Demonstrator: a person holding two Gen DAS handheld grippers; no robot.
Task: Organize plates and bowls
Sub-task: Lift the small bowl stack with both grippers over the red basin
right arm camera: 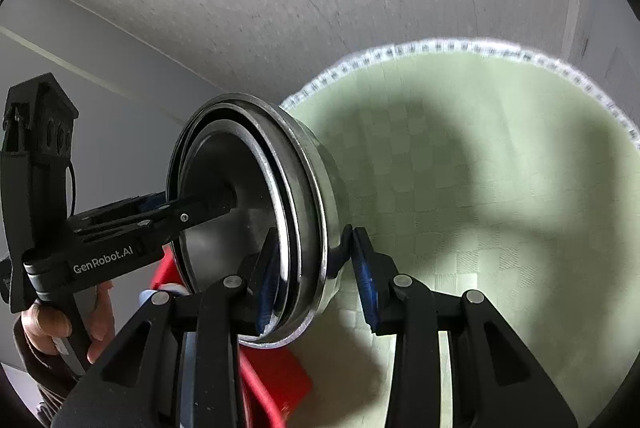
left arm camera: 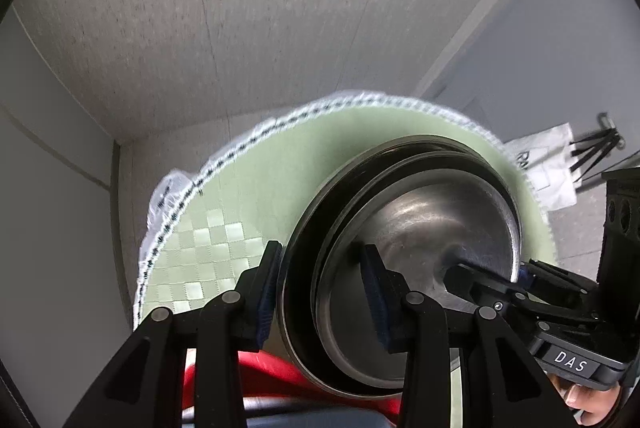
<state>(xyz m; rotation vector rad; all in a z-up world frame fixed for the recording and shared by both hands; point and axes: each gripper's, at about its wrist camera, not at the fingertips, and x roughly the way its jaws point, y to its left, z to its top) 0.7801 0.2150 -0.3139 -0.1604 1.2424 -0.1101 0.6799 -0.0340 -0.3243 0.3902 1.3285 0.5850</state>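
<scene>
Two steel bowls (left arm camera: 420,240), nested one inside the other, sit on the round desk (left arm camera: 208,228), which is covered by a pale green checked cloth with a clear plastic sheet and a dotted trim at its edge. In the left wrist view the stack stands toward the desk's near edge, just beside a red object (left arm camera: 256,372) at the bottom of the frame.

The left tongs (left arm camera: 320,292) straddle the rim of the stack: one blue-padded finger lies against the outer wall, the other reaches inside the inner bowl, and they appear to be pinching the rims between them. The right tongs (right arm camera: 316,276) grip the opposite side in the same way, one pad inside and one against the outer wall.

Each view shows the other tool. In the left wrist view the right tongs come in from the right, with "DAS" printed in white on the body. In the right wrist view the left tongs (right arm camera: 224,205) reach into the bowl (right arm camera: 256,211), the body reads "GenRobot.AI", and the person's left hand (right arm camera: 60,324) holds the handle.
</scene>
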